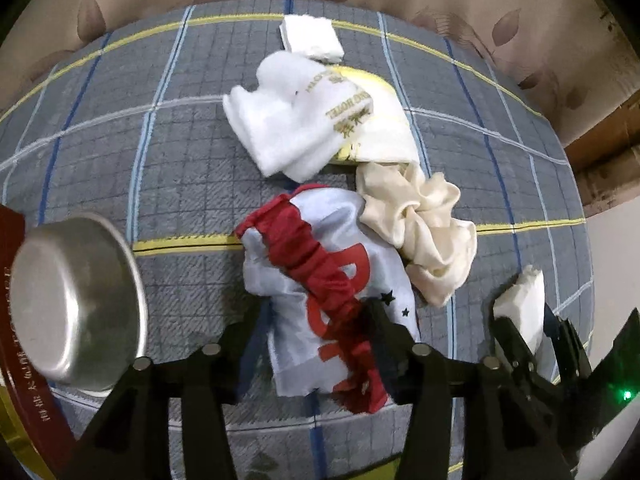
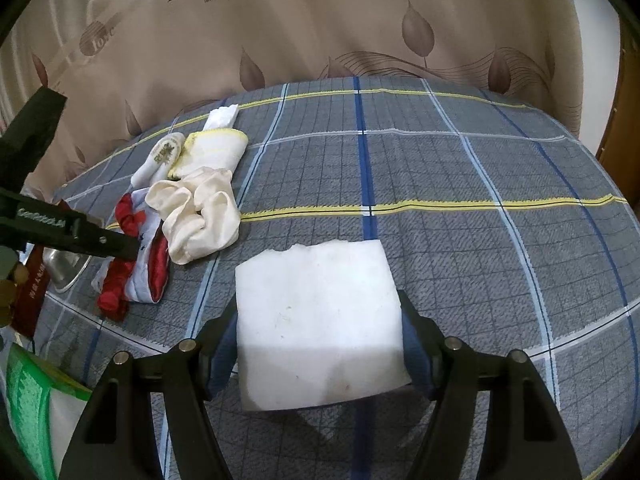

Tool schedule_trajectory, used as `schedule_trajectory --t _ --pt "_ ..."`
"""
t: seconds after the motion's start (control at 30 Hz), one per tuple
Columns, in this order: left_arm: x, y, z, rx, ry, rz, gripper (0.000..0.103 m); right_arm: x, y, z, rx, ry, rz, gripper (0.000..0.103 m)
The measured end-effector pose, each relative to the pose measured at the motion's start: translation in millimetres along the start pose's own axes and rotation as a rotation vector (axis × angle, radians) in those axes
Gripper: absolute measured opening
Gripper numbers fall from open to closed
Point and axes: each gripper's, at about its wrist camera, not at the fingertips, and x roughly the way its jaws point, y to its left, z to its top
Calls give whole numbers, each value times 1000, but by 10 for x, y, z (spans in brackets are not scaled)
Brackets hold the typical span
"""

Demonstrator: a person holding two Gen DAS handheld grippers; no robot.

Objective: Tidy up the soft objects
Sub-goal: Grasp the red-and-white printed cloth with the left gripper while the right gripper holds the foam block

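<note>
A red-and-white satin cloth (image 1: 320,280) lies crumpled on the plaid sheet (image 1: 160,160). My left gripper (image 1: 316,320) points down over it, open, with the cloth between its spread fingers; the right one rests on the fabric. Beside it lie a cream cloth (image 1: 420,224), white slippers with gold lettering (image 1: 304,120) and a folded white pad (image 1: 312,36). My right gripper (image 2: 320,312) is shut on a white foam block (image 2: 316,320), held just above the sheet (image 2: 480,240). In the right wrist view the same pile (image 2: 192,208) sits at the left, with the left gripper (image 2: 120,246) over it.
A steel bowl (image 1: 76,296) sits on a red and gold tin (image 1: 24,400) at the left edge of the bed. A green package (image 2: 28,400) lies lower left. A beige leaf-print curtain (image 2: 320,20) hangs behind. A wooden edge (image 1: 600,136) shows at right.
</note>
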Motion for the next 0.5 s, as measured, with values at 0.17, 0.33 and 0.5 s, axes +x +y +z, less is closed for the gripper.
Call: schedule_trajectory --t 0.17,0.33,0.5 --pt "0 -31 -26 32 -17 -12 49 0 -8 1 5 0 7 69" --pt "-64 12 -40 39 -11 -55 26 -3 -2 -2 5 1 8 69" --pt "-189 44 -104 68 -31 -54 15 -3 0 -2 5 0 7 69"
